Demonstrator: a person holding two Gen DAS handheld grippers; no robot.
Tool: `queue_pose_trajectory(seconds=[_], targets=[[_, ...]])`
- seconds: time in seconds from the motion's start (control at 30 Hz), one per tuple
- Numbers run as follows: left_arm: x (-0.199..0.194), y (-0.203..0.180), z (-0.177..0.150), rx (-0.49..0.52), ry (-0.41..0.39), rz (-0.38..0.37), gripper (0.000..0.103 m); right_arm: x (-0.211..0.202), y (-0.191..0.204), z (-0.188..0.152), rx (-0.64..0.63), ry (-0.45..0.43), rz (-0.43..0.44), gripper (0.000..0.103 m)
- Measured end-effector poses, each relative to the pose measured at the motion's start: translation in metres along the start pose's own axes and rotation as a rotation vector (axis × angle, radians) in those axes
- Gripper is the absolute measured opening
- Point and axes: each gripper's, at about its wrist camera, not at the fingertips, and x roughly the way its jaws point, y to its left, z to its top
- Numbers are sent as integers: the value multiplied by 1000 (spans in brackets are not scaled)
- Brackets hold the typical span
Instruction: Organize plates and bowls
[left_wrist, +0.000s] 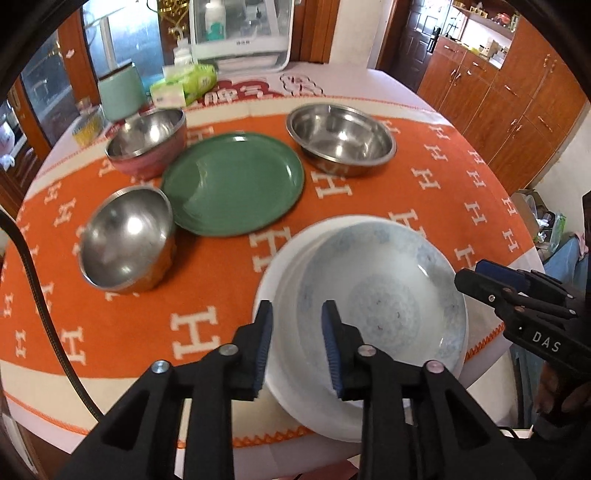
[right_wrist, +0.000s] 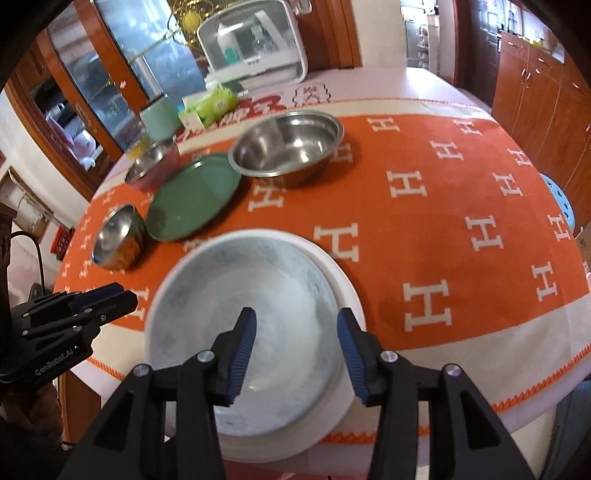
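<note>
With the patterned bowl (right_wrist: 255, 317) nested on the white plate (right_wrist: 343, 284) at the table's six o'clock edge, both the left gripper (left_wrist: 297, 347) and right gripper (right_wrist: 295, 354) hang parted and seemingly empty, so next approach the green plate (left_wrist: 232, 182) at eleven o'clock squarely.

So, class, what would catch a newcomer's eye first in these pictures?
Probably the white patterned bowl sitting on a white plate at the table's near edge, below both open grippers. Behind it, the green plate lies mid-table on the orange cloth, ringed by three steel bowls.
</note>
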Motion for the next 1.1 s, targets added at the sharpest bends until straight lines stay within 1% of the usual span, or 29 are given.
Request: queue_pose_trajectory(seconds=[0.1,0.23,0.3,0.33,0.37,0.43,0.47,0.5,0.53,0.6,0.8,0.93,1.1], targets=[[-15,7,5,5,-25,0,28,-2,7,-1,23,-26,6,46],[-33,19,11,13,-52,39,31,-1,20,0,46,-56,19,46],[-45,28,14,8,-71,65,42,0,27,3,48,-70,30,46],[-50,32,15,5,-84,74,45,0,30,4,48,-76,34,46],[-54,35,17,5,-93,82,47,0,33,6,48,-81,40,46],[-63,42,22,7,-108,105,48,1,37,9,49,-89,49,47],[-67,45,24,7,-113,115,51,2,41,12,50,-95,55,47],[-72,50,28,6,-118,128,54,2,43,14,51,-101,59,51],[-74,51,30,6,-121,135,55,3,45,16,52,-107,62,54],[-79,58,37,7,-124,157,58,5,49,24,56,-121,71,55],[-86,73,56,21,-130,201,71,13,59,45,70,-141,101,56],[-83,81,69,43,-126,233,72,20,65,58,88,-155,112,56],[-66,91,83,53,-92,229,72,27,69,66,122,-171,125,56]])
